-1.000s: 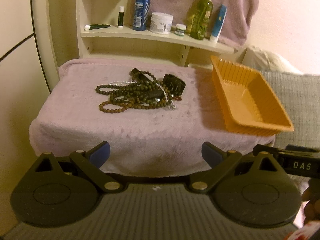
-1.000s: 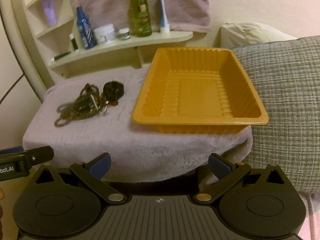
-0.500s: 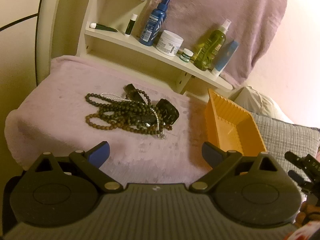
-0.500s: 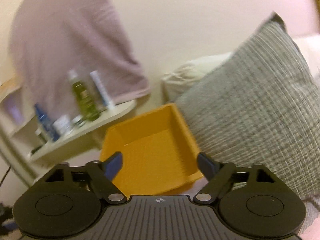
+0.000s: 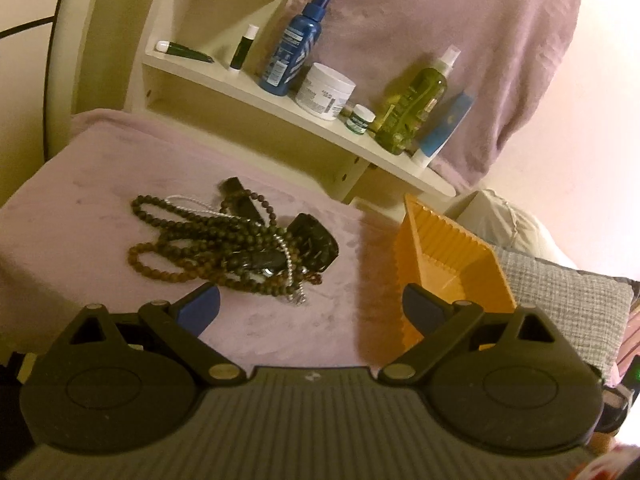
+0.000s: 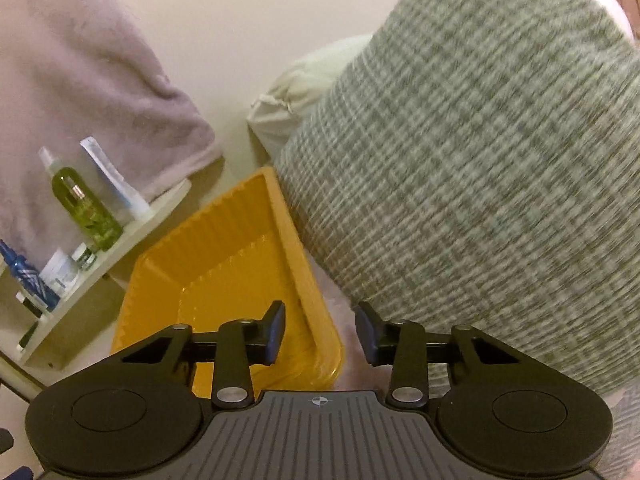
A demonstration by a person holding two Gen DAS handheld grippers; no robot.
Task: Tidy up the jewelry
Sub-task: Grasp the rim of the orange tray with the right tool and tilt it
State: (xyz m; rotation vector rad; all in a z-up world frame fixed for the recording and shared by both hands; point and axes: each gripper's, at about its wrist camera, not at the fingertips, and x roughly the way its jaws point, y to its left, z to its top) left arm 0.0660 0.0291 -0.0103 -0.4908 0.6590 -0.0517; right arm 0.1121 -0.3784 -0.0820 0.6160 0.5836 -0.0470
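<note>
approach step: left hand-held gripper (image 5: 311, 303) released, empty, near bead tangle (image 5: 232, 248); right hand-held gripper (image 6: 320, 334) closing astride orange tray (image 6: 224, 264) rim. next: grasp one strand.

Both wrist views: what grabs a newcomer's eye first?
The bright orange ribbed plastic tray, empty, sits at the edge of the pale pink plush cloth, its corner between the closing right gripper jaws. Left of it in the left wrist view lies a dark tangle of beaded necklaces and bracelets, ahead of the open left gripper.
</note>
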